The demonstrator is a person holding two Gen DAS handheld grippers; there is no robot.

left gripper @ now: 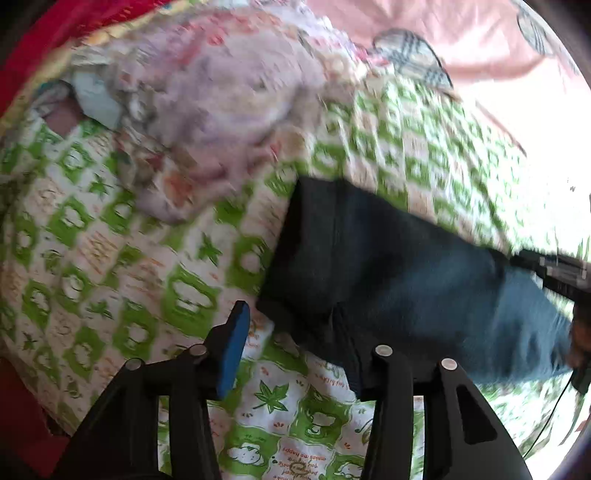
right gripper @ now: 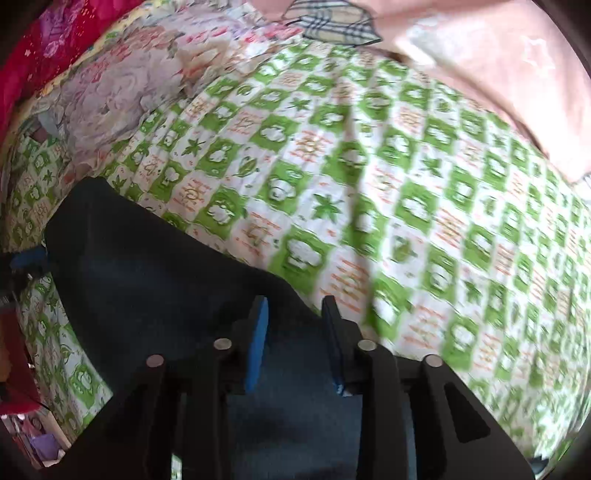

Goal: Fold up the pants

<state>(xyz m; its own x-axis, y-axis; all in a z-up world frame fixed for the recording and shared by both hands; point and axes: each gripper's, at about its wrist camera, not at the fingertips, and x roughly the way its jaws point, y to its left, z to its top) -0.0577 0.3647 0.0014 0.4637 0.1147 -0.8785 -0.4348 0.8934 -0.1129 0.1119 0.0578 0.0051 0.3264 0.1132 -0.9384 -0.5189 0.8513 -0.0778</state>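
Dark blue pants [left gripper: 388, 258] lie folded on a green and white patterned bedsheet [left gripper: 110, 229]. My left gripper [left gripper: 299, 332] is open at the pants' near edge; its blue-padded left finger [left gripper: 234, 350] is over the sheet and its right finger is hidden under the cloth. The other gripper [left gripper: 554, 273] shows at the pants' right end. In the right wrist view the pants [right gripper: 147, 266] fill the lower left, and my right gripper [right gripper: 295, 321] stands over them with a gap between its fingers. The frames are motion-blurred.
A crumpled pale floral cloth [left gripper: 221, 110] lies at the back left of the bed. A pink sheet [right gripper: 498, 74] with a plaid patch [right gripper: 332, 26] lies at the back right. A red blanket [right gripper: 55, 48] borders the far left.
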